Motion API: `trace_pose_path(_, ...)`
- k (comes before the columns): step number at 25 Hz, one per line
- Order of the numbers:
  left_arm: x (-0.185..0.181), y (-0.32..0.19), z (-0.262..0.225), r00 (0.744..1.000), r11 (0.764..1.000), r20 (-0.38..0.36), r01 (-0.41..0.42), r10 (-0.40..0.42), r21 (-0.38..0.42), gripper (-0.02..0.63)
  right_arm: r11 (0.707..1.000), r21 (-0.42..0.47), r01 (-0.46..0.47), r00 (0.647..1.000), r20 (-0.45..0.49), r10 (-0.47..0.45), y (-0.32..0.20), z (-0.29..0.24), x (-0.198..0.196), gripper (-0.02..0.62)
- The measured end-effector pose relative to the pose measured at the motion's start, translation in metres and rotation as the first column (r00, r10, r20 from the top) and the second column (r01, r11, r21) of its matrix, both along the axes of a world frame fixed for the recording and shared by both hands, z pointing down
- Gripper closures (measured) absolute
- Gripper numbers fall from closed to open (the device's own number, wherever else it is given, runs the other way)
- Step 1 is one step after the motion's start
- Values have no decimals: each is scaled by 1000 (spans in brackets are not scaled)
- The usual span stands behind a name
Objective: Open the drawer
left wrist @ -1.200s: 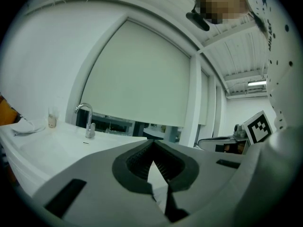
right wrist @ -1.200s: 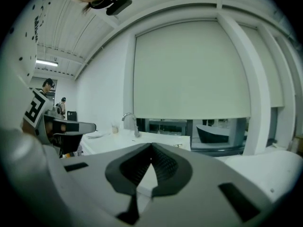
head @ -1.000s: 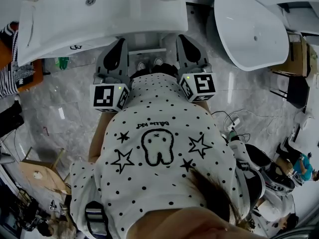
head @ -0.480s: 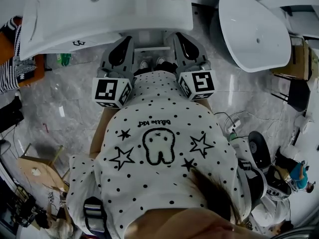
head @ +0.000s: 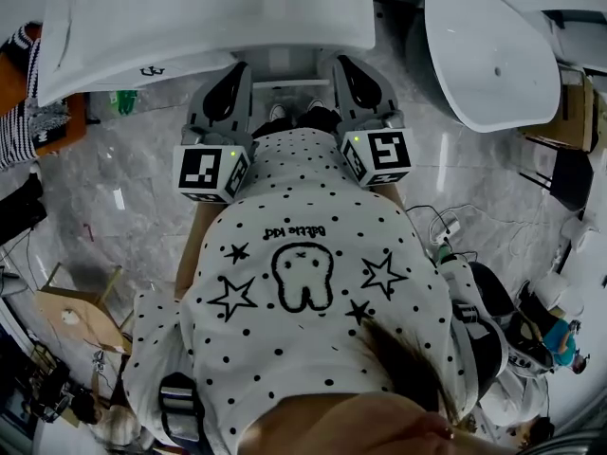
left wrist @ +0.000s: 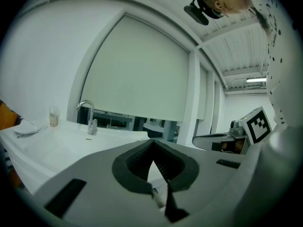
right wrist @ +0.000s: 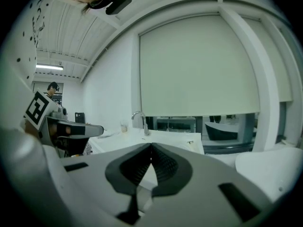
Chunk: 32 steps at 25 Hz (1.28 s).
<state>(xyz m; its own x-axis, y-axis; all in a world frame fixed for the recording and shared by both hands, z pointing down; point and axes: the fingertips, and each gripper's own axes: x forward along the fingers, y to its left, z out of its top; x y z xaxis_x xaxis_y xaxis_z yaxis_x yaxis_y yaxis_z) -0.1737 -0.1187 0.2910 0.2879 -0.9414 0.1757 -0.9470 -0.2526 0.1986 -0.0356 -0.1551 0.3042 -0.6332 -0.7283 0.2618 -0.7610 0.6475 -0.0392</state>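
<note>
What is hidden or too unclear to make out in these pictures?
- The drawer: in no view. In the head view the white vanity top covers whatever lies beneath it; both gripper views look out over that top.
- The person's hands: head view, hidden under the dotted shirt.
- The cup near the faucet: left gripper view, too small to tell its contents.
- The striped sleeve: head view, cut off by the left edge.

Faucet [left wrist: 87, 117] on sink counter [head: 190, 27]; bathtub [head: 488, 50] to its right.
</note>
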Motion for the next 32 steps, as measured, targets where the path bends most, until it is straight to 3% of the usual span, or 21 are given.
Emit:
trace_pose_path(8, -1, -4, -7, 999, 1000, -26, 22, -22, 2, 601, 1000, 1, 10, 1000, -15, -10, -4, -6, 1, 581)
trace_pose_path(22, 19, -5, -8, 999, 999, -9, -41, 41, -3, 601, 997, -1, 73, 991, -109, -72, 10, 2, -7, 581)
trace_pose_path(32, 24, -3, -7, 998, 998, 7, -61, 61, 5, 601, 998, 3, 59, 992, -109, -58, 12, 4, -3, 581)
